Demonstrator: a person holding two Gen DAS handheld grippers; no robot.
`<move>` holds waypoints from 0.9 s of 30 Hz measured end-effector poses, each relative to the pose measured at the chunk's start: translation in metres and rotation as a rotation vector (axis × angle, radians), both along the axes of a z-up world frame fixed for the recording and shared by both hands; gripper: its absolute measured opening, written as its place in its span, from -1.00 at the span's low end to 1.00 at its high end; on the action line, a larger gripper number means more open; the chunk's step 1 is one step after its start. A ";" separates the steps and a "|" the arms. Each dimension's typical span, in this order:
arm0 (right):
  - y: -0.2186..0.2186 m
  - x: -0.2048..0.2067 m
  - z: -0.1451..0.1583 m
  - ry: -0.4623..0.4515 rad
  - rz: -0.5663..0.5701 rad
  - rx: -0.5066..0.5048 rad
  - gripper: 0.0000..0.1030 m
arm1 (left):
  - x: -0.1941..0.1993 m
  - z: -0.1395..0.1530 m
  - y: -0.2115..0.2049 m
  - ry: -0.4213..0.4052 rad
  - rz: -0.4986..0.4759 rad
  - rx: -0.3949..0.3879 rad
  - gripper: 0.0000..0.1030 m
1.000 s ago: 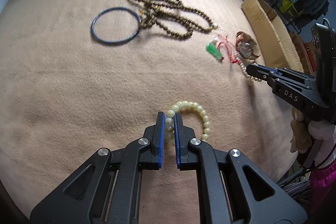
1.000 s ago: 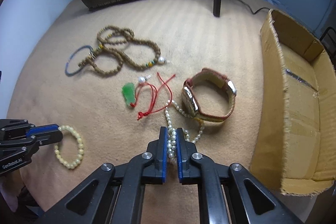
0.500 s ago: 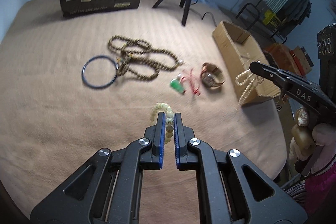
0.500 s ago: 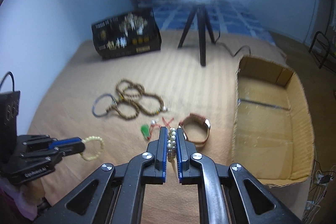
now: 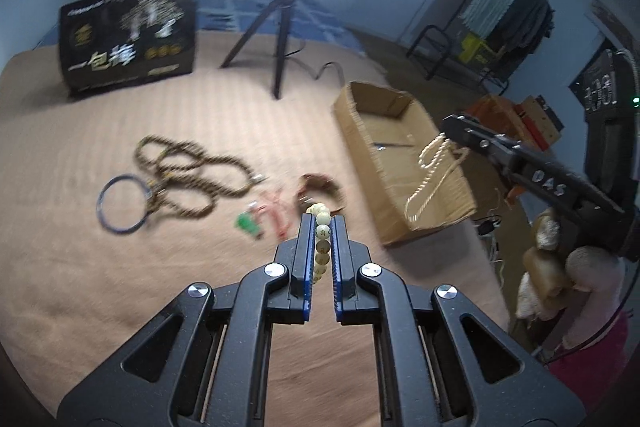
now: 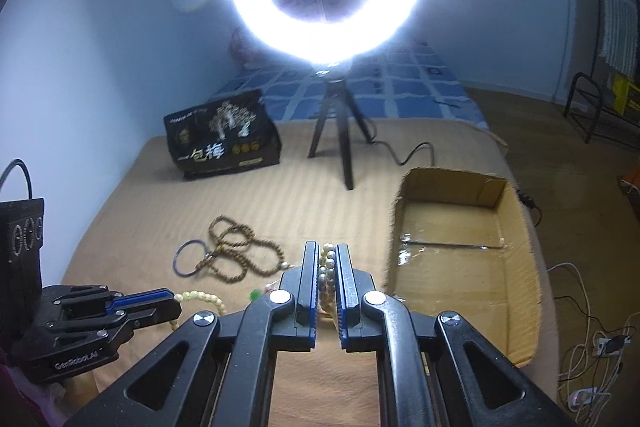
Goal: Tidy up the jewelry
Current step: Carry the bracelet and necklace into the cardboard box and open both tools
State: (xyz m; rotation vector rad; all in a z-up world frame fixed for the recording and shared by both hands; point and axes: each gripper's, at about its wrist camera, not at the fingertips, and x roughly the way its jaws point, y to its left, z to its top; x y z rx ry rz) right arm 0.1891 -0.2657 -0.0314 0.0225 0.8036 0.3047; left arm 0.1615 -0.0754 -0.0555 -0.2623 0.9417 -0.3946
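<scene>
My left gripper (image 5: 322,223) is shut on a pale yellow bead bracelet (image 5: 322,231) and holds it above the tan blanket; the bracelet also shows in the right wrist view (image 6: 202,297). My right gripper (image 6: 327,255) is shut on a white pearl necklace (image 6: 327,263), which hangs in loops in front of the open cardboard box (image 5: 404,163) in the left wrist view (image 5: 432,179). On the blanket lie a brown bead necklace (image 5: 188,175), a dark blue bangle (image 5: 122,203), a green pendant on red cord (image 5: 248,225) and a brown-strapped watch (image 5: 320,185).
A ring light on a black tripod (image 6: 340,143) stands at the back of the blanket, with a black printed bag (image 6: 224,147) to its left. The cardboard box (image 6: 460,251) sits at the blanket's right edge. Cables and a power strip (image 6: 600,347) lie on the floor.
Both grippers have lifted off the blanket with their jewelry. The bracelet and the pearl necklace left the surface, and the right gripper moved toward the cardboard box.
</scene>
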 end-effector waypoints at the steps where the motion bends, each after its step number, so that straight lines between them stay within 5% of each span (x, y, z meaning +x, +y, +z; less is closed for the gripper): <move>1: -0.005 0.001 0.001 -0.002 -0.009 0.001 -0.91 | 0.003 0.003 -0.006 -0.004 -0.011 -0.008 -0.89; 13: -0.070 0.015 -0.012 0.027 -0.132 -0.006 -0.91 | 0.050 0.012 -0.078 -0.051 -0.101 -0.021 -0.89; 27: -0.112 0.031 -0.047 0.111 -0.188 -0.017 -0.91 | 0.113 -0.019 -0.144 -0.009 -0.143 -0.005 -0.90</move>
